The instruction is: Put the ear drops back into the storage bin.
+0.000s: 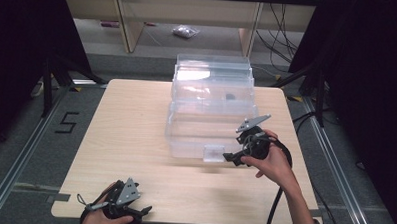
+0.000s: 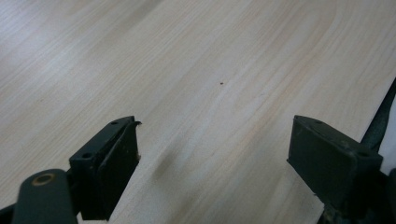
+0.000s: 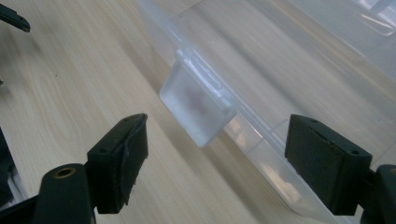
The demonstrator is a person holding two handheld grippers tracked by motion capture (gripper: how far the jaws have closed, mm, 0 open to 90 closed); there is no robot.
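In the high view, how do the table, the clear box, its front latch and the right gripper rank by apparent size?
1. table
2. clear box
3. right gripper
4. front latch

The gripper is held above the table, nearer the camera, so its place over the latch is less sure.

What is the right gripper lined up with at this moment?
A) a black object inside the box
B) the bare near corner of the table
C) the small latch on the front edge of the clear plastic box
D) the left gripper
C: in the right gripper view the right gripper has its jaws open, with the latch of the clear plastic box just ahead between them, not yet gripped.
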